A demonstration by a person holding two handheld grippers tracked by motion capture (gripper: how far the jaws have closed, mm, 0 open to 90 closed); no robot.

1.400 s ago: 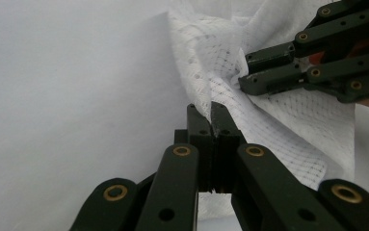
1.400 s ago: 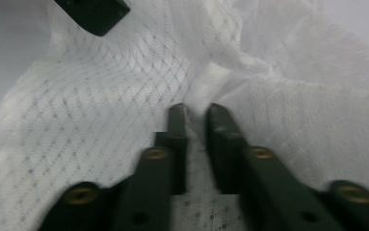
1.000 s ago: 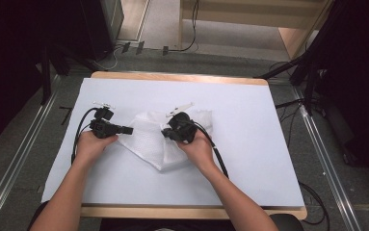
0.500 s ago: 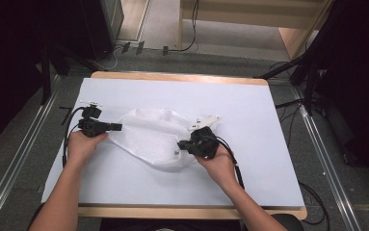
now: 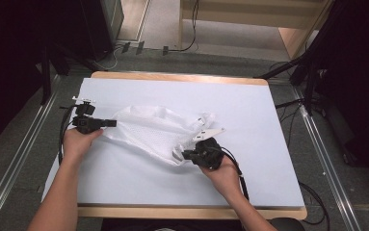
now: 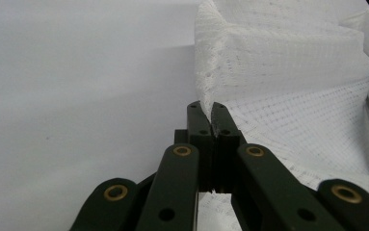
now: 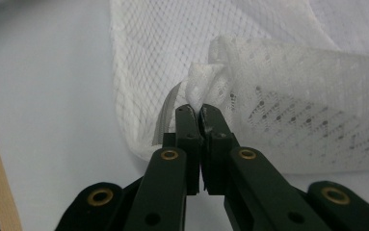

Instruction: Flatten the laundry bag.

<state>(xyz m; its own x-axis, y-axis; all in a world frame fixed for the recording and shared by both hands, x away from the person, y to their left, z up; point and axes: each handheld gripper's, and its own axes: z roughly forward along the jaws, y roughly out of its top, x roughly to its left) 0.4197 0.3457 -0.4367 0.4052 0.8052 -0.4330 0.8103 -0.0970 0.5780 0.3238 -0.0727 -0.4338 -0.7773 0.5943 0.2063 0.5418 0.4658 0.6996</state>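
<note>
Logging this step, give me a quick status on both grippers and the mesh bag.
Left gripper shut on mesh bag edge. Right gripper shut on opposite edge. Bag stretched between them on the table. Nothing in the way.

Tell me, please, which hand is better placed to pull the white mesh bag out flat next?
Probably the right: the right tool pinches a bunched fold of the mesh bag, with bare table beside it. The left tool grips an edge already near the table's side.

The left gripper [image 6: 206, 113] has its black jaws pinched on the white mesh fabric bag's [image 6: 288, 72] edge — over the white tabletop [image 6: 76, 96].
</note>
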